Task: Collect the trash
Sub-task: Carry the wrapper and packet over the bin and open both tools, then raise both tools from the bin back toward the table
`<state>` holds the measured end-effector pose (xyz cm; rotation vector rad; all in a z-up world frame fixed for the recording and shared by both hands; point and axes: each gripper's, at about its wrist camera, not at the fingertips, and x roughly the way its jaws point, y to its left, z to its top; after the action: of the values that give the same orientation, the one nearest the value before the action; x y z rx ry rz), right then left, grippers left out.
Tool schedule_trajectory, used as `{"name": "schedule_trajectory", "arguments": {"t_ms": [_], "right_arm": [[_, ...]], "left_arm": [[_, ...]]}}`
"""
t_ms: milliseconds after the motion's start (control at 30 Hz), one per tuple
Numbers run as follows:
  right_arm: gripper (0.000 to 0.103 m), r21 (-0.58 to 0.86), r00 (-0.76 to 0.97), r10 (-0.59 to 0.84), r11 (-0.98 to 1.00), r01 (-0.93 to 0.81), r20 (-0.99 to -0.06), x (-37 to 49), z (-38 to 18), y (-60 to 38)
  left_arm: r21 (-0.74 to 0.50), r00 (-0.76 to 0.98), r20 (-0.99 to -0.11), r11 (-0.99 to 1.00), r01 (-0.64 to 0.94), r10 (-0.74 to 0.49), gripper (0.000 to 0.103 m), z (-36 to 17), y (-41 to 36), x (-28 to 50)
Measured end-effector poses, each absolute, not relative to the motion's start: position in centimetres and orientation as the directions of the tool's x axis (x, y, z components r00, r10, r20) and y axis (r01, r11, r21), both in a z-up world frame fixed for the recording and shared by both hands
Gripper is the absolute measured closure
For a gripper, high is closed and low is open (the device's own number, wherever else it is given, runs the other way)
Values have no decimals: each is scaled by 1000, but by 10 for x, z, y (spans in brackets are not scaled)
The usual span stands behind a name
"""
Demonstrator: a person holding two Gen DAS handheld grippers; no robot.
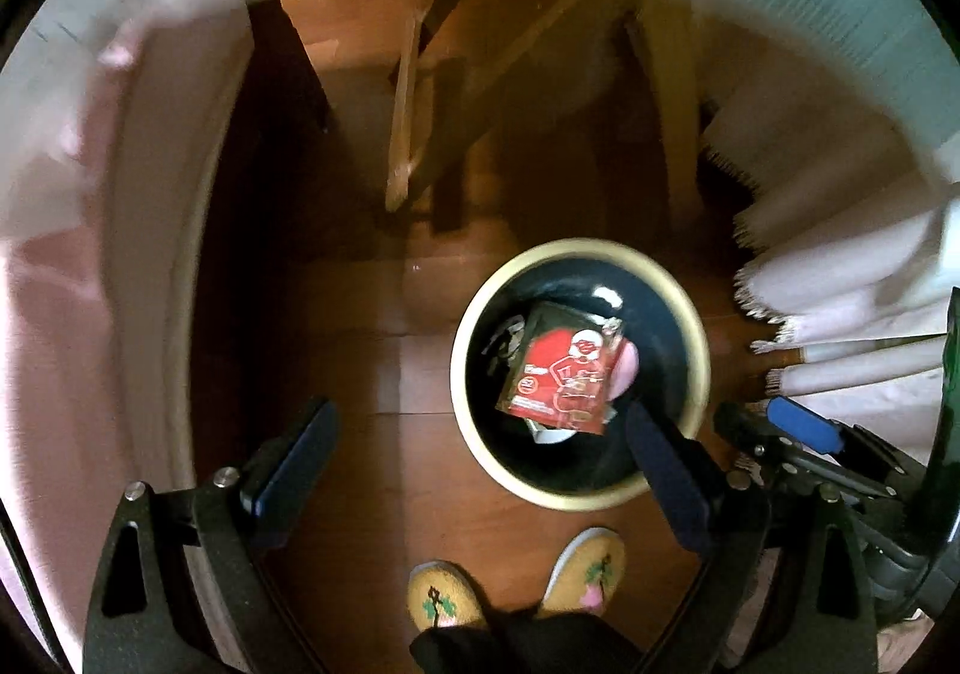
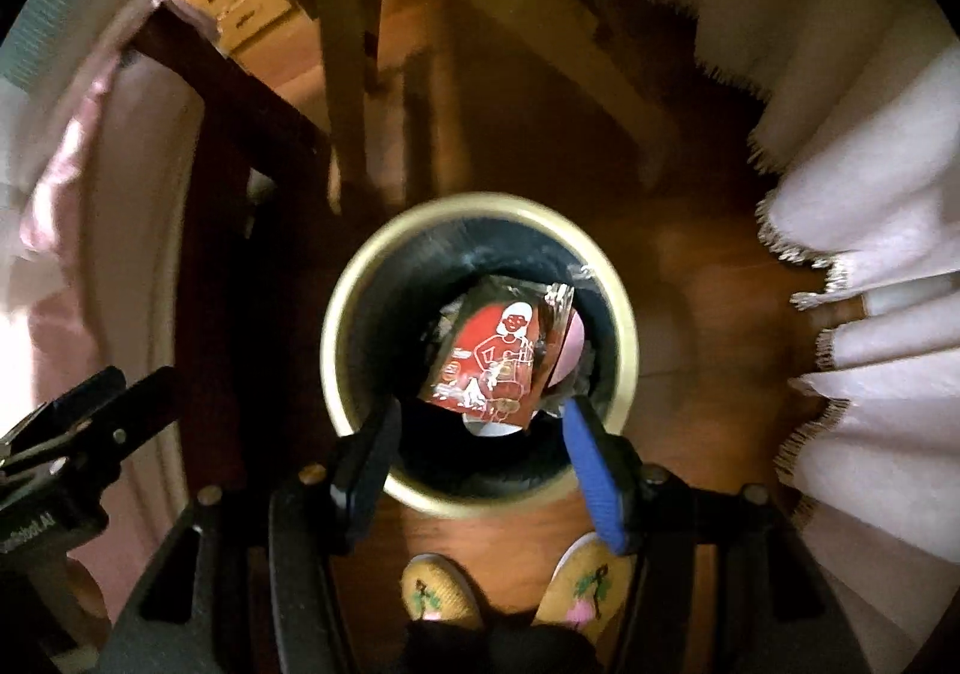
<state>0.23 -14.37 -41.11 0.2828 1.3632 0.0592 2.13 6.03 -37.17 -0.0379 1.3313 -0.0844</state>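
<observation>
Red-brown wooden floor under a cream-rimmed bin; red wrapper inside, on other trash. Left gripper and right gripper above the bin, jaws spread, pinching nothing. Fringed white cloth right of the bin, wooden furniture legs beyond.

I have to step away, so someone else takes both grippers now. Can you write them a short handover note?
Left gripper: jaws wide open, nothing between them, above the floor beside the bin.
Right gripper: jaws open, empty, right over the bin.
Red wrapper: inside the bin, on top of other trash, with something pink beside it.
Done: the wrapper is binned.
Left: no other loose trash shows on the wooden floor in these views; look elsewhere for more.
</observation>
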Motion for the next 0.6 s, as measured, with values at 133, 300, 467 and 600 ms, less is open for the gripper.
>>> {"name": "schedule_trajectory", "arguments": {"t_ms": [133,300,467,600], "right_arm": [[46,244,232,211,962,125,-950,-7,-355,-143],[46,263,270,226,959,109,-936,-18,-284,-141],[46,293,308,257,953,77,-916,-25,-222,-138],[46,323,348,294,946,27,-890,-29,-175,-136]], "left_arm": [[-83,267,-959,996,43,-92,7,-312,67,15],[-86,325,-941,995,43,-95,8,-234,80,9],[-85,387,-917,996,39,-94,7,-163,93,0],[-71,441,-894,997,34,-79,7,-112,97,-9]]}}
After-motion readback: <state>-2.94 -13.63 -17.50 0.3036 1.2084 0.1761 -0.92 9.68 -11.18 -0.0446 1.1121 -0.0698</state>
